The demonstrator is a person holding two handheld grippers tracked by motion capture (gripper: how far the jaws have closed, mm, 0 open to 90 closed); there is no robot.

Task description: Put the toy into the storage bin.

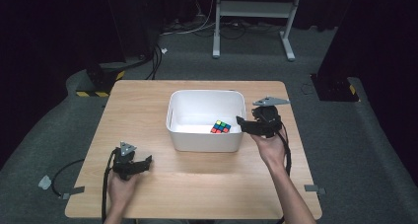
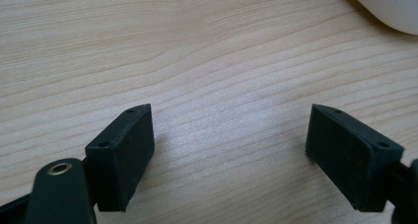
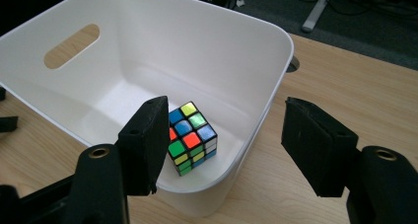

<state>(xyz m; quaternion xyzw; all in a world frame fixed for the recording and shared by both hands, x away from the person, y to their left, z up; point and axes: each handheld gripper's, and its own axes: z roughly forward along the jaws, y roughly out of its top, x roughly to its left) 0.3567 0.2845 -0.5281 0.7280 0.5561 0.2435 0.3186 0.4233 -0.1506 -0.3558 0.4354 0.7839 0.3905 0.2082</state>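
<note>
- The tub (image 1: 206,120) stands on the bench (image 1: 148,100), a little right of its middle.
- The puzzle cube (image 1: 220,127) lies in the tub, at its near right corner (close to the right wall).
- The right gripper (image 1: 240,121) hangs at the tub's right rim.
- The left gripper (image 1: 146,163) sits near the front left, well apart from the tub.

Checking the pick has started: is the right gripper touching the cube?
Apart. In the right gripper view the right gripper hangs above the bin rim with open fingers, while the cube lies on the bin floor below, nothing pressing on it.
</note>
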